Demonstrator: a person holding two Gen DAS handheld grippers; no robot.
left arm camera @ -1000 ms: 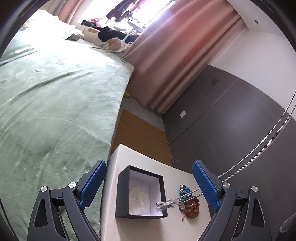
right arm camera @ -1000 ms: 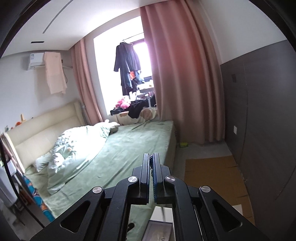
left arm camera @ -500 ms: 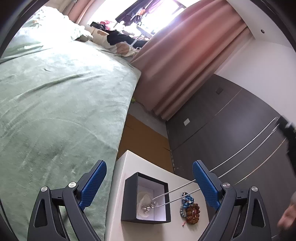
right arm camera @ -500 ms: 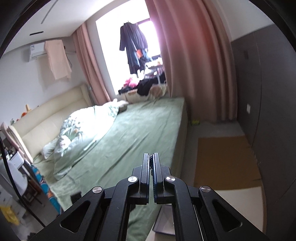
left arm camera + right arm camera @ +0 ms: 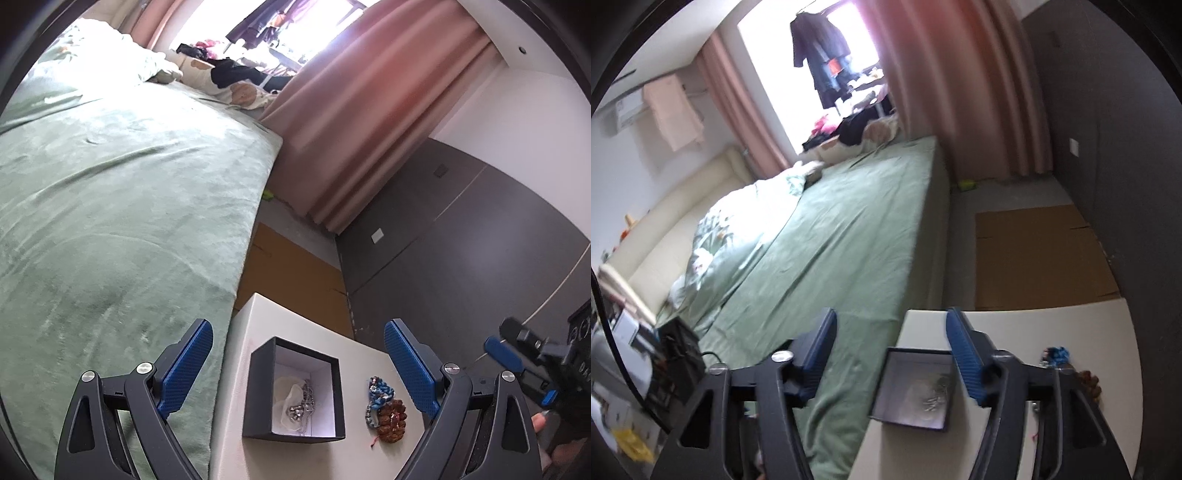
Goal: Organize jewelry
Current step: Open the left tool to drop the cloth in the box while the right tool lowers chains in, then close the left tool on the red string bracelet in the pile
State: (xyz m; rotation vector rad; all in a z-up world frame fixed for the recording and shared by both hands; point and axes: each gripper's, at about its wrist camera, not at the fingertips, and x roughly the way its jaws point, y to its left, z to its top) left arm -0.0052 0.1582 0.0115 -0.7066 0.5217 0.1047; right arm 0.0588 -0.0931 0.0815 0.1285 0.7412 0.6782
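Observation:
A black jewelry box (image 5: 258,391) with a white lining stands on the white table (image 5: 280,321). A silver chain necklace (image 5: 304,404) lies inside it on a pale flower piece. A blue beaded bracelet (image 5: 380,387) and a brown beaded bracelet (image 5: 391,421) lie on the table right of the box. My left gripper (image 5: 297,363) is open and empty above the box. My right gripper (image 5: 890,354) is open and empty, above the box (image 5: 912,387); it also shows at the right edge of the left wrist view (image 5: 506,354).
A bed with a green cover (image 5: 110,221) runs along the table's left side. A dark wall panel (image 5: 461,258) is at the right. Brown cardboard (image 5: 1034,254) lies on the floor beyond the table. Pink curtains (image 5: 362,110) hang at the back.
My right gripper has opened and let the silver necklace drop into the box. The taut chain strands are gone from the left wrist view. The right gripper has tilted down toward the table.

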